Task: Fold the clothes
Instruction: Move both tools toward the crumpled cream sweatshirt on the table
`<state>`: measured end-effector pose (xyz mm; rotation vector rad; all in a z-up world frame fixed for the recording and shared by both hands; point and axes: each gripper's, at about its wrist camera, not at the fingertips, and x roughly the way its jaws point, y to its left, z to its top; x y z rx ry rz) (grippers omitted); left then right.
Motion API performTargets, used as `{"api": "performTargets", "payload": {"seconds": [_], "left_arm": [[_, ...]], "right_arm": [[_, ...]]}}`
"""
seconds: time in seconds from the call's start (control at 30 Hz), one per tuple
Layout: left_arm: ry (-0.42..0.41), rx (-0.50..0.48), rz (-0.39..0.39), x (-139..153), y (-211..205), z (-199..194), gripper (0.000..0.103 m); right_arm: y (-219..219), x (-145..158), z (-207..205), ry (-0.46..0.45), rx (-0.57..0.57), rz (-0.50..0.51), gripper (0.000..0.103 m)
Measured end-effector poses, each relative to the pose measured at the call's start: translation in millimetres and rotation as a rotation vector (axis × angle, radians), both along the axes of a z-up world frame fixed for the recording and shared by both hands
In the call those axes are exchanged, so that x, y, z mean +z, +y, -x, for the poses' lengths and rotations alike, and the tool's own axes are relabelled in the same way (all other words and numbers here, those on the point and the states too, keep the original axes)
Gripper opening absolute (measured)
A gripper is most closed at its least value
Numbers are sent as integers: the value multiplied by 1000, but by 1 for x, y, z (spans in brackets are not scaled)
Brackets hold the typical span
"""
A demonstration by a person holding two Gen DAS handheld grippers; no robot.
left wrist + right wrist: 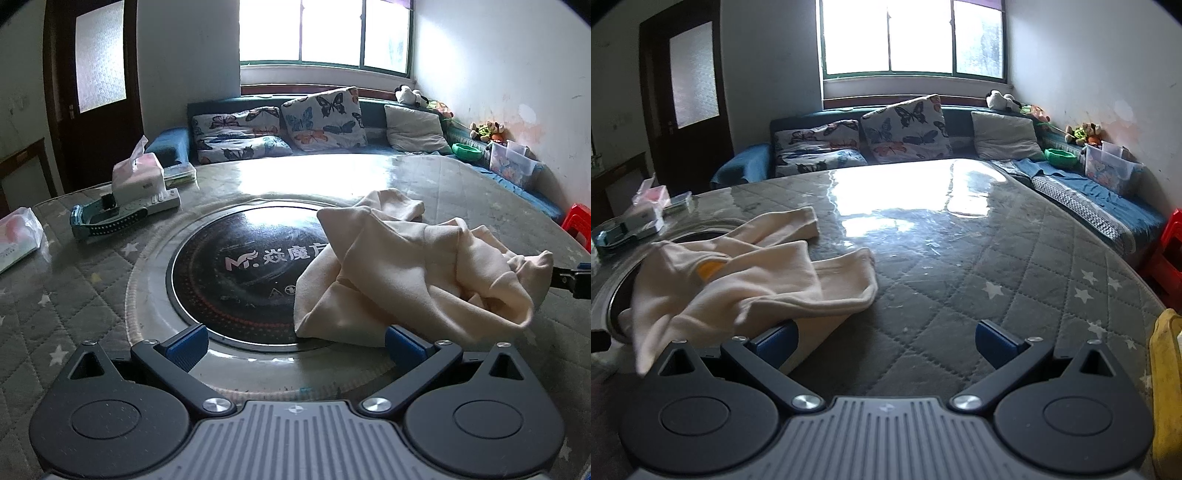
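Both grippers gape empty: the left gripper (295, 341) frames the crumpled cream garment (413, 273) at centre-right of its view, the right gripper (886, 341) flanks it lower left, probably hunting edges on the quilted table (979, 288).

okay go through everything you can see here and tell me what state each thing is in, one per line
Cream garment: crumpled in a heap, unfolded, partly over the black cooktop.
Left gripper: open, empty, right finger beside the garment's edge.
Right gripper: open, empty, left finger at the garment's edge.
Black cooktop: partly covered.
Tissue pack: opened, tissue sticking up.
Door: closed.
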<state>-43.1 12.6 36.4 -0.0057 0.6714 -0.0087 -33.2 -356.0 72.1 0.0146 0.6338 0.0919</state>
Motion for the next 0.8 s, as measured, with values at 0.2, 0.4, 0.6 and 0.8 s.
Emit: {"api": "performTargets", "payload": {"seconds": [0.2,0.4,0.6,0.8], "left_arm": [[-3,-19,10,3,-2,9,103],[-3,-34,9,5,-7,18,103],[5,-43,4,5,-13,26,103],[17,-41,2,5,-18,33,103]], "right_arm": [[5,4,18,-9,45,12,103],[10,7,30,-14,74,15,103],[16,4,42,-2,94,21,103],[21,1,53,8,110,14,103]]}}
